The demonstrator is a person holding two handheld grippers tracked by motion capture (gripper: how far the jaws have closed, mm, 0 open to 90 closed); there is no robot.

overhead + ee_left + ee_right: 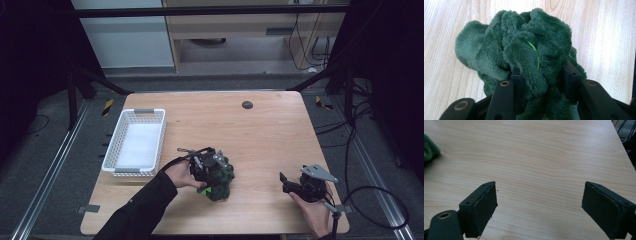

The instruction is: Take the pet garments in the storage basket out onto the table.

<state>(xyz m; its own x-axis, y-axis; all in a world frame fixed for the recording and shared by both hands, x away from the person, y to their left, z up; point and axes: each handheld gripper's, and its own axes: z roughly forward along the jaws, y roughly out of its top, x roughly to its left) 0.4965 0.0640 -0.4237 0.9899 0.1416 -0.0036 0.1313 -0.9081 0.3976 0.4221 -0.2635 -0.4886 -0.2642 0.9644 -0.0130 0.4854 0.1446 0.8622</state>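
In the high view the person's left forearm comes in from the bottom edge and slants up and right, the hand wrapped round the left gripper (212,172), which points down into a dark green plush toy (220,181) lying on the wooden worktop (260,130) a little below its middle. The right hand (311,202) rests near the front right corner, holding the right gripper (286,182) low and pointing left, well apart from the toy with bare wood between them. A white basket (136,142) sits by the worktop's left edge, just beside the left hand's wrist; behind the toy the surface runs clear to the far edge, where a small dark round spot (247,104) lies. In the left gripper view the plush toy (524,57) bulges up between the two black fingers (515,80), which stand a moderate way apart with folds of green pile packed between them and touching both inner faces; the pile still looks pinched there, so the grip holds. A thin bright green thread (535,51) runs across the pile, and pale wood shows on either side. In the right gripper view the fingers (482,207) stand wide apart with nothing between them, hovering just above the wood; a green corner of the toy (429,150) shows at the left edge, and the worktop's right edge cuts across the upper right corner.
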